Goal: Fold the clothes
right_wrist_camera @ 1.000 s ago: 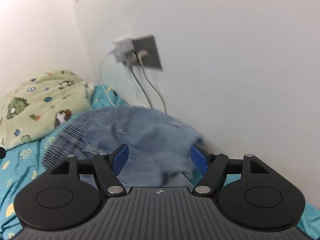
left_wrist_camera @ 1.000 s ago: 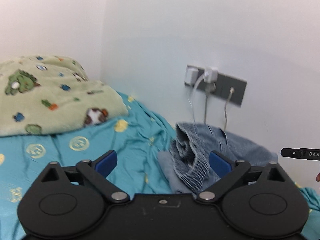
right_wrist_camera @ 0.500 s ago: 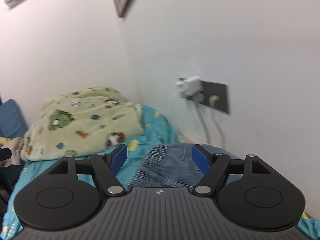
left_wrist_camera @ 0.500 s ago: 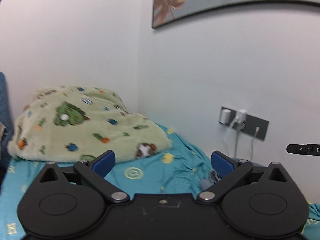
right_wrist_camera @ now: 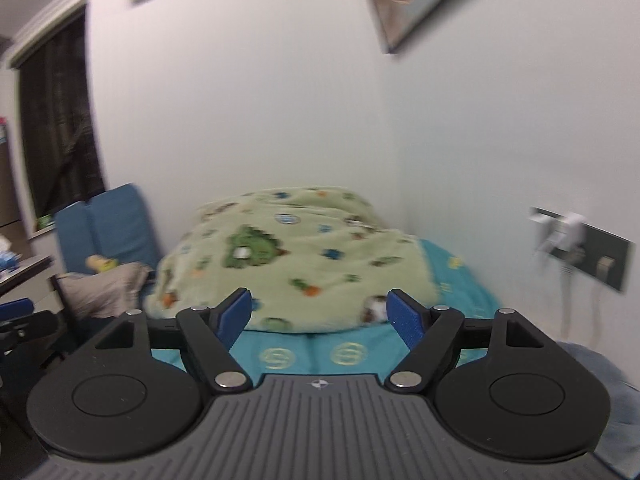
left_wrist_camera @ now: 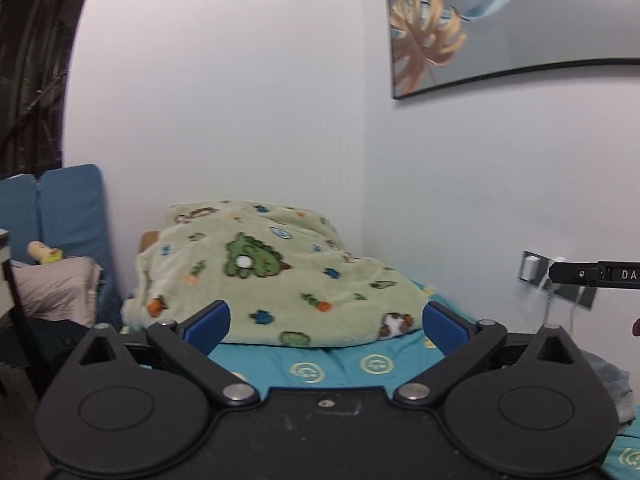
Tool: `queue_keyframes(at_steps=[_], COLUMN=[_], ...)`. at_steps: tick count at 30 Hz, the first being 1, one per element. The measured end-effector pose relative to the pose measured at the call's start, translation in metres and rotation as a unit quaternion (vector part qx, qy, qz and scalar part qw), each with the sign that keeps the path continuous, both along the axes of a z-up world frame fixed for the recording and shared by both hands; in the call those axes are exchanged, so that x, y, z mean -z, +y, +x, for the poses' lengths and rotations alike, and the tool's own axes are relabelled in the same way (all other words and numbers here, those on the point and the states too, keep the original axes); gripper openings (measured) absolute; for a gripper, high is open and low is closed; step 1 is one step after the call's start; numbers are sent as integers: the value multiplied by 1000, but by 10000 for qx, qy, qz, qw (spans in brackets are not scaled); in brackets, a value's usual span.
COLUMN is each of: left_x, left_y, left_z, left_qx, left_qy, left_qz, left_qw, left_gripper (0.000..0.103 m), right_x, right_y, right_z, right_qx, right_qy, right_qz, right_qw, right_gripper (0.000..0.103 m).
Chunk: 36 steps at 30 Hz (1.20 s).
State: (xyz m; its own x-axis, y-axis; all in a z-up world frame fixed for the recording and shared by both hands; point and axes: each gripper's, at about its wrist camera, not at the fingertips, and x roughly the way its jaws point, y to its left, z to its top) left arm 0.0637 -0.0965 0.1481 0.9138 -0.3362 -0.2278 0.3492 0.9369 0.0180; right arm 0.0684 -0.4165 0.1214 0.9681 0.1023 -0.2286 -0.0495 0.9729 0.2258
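Note:
The blue denim garment [left_wrist_camera: 610,380] lies on the teal bed sheet [left_wrist_camera: 340,364] by the wall, mostly hidden behind my left gripper's body; in the right wrist view only an edge of the denim garment [right_wrist_camera: 600,364] shows at the lower right. My left gripper [left_wrist_camera: 326,326] is open, raised and pointing at the bed's head, with nothing between its blue pads. My right gripper [right_wrist_camera: 319,314] is open too and holds nothing. A black part of the right gripper [left_wrist_camera: 592,275] juts in at the right of the left wrist view.
A green cartoon-print blanket [left_wrist_camera: 272,276] is heaped at the head of the bed. A wall socket with chargers and cables [right_wrist_camera: 580,244] is on the right wall. A blue cushion [left_wrist_camera: 60,208] and a beige pillow [left_wrist_camera: 52,288] stand at the left. A framed picture [left_wrist_camera: 500,24] hangs above.
Both grippers have tilted up and away from the denim garment, which has dropped to the lower right edge of each view. The blanket and walls now fill the frames. Both stay open.

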Motion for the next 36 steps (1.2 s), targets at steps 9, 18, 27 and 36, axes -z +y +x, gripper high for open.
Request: queue_keyframes(at_steps=[9, 18, 27, 36], left_x=[36, 87, 128, 144], left_y=[63, 83, 83, 81], left_z=[-2, 16, 31, 41], left_qx=[-765, -1171, -1208, -1232], left_qy=[149, 397, 733, 881], left_qz=[-51, -143, -28, 74], left_qw=[9969, 9922, 9900, 9884], left_gripper=[103, 103, 103, 103], right_x=[17, 63, 105, 130], right_y=[95, 142, 148, 158], right_z=[24, 39, 49, 65], right_qx=[-807, -849, -615, -655], right_qy=[-143, -20, 138, 357], right_qz=[-45, -173, -301, -474], right_qw=[9966, 9962, 9976, 9961], right_gripper=[85, 92, 101, 103])
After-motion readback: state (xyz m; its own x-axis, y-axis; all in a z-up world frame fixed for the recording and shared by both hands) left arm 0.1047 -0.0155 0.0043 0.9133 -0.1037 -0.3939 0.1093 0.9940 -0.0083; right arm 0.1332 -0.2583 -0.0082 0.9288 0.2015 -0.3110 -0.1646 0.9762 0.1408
